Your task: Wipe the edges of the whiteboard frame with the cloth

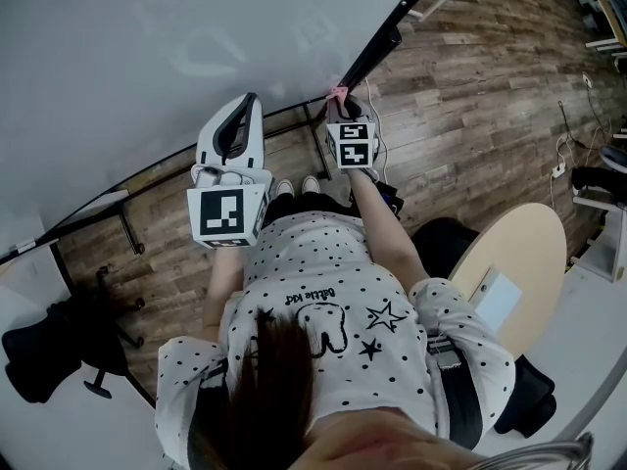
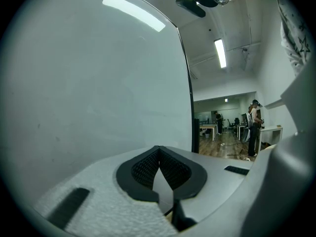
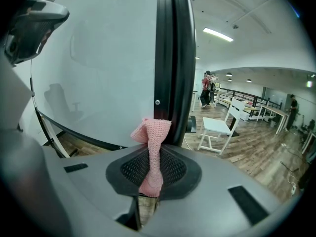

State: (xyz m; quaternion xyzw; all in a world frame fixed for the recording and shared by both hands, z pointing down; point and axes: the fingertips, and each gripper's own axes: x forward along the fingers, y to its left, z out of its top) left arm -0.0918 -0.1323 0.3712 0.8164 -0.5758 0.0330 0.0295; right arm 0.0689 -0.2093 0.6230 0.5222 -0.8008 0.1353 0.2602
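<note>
The left gripper (image 2: 159,153) is held close to the whiteboard's white face (image 2: 89,83), its jaws together with nothing between them. To its right, the right gripper (image 3: 149,169) has its jaws clamped on the pink cloth (image 3: 152,132). The cloth's bunched upper end touches the black whiteboard frame (image 3: 173,58) close to its lower corner, above the wood floor (image 1: 470,116).
</note>
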